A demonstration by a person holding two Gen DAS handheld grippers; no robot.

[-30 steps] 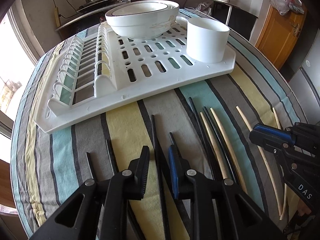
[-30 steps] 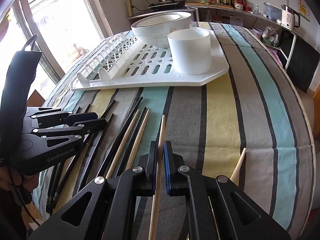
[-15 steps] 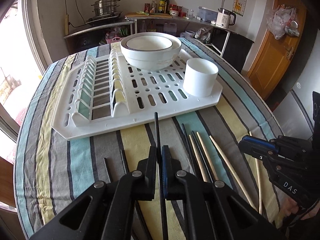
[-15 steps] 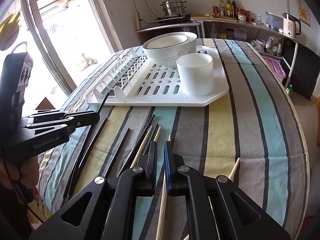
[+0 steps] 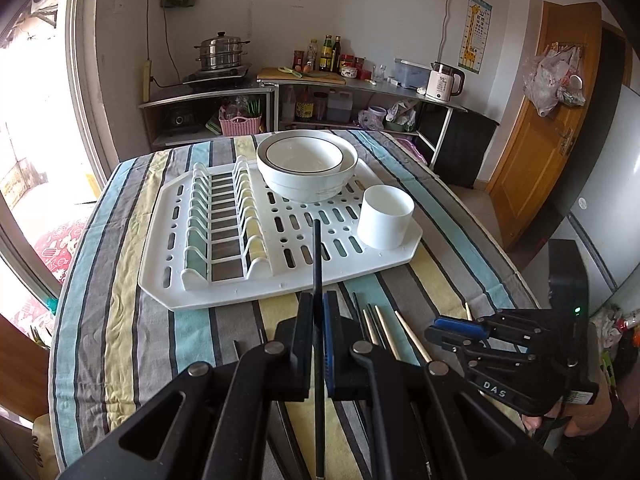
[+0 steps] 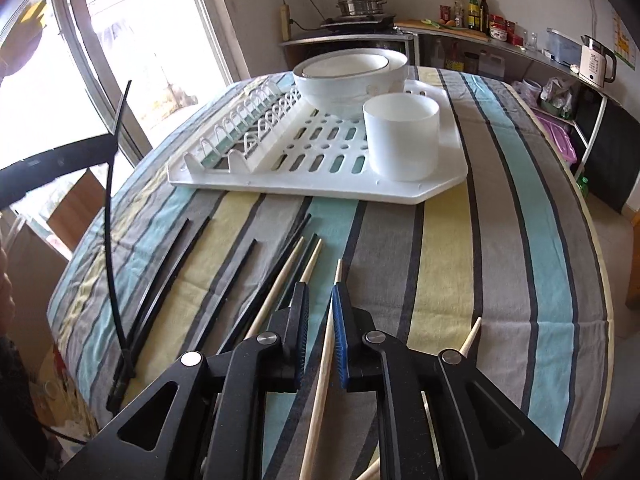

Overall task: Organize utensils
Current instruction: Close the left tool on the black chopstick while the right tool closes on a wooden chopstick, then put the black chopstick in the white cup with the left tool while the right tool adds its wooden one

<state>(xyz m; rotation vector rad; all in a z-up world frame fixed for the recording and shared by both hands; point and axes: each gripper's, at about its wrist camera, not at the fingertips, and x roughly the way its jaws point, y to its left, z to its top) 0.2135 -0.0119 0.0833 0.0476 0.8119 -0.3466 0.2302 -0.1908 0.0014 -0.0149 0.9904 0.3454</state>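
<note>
The left gripper (image 5: 318,304) is clamped tight on a black chopstick (image 5: 317,256), lifted clear of the striped table (image 5: 120,320). The right gripper (image 6: 320,300) is opening, a wooden chopstick (image 6: 326,360) loose between its jaws, near the table's front edge.

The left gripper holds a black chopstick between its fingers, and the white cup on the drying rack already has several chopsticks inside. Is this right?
Not fully. The left gripper does hold the black chopstick, but the white cup on the drying rack is empty, as the left wrist view shows.
</note>
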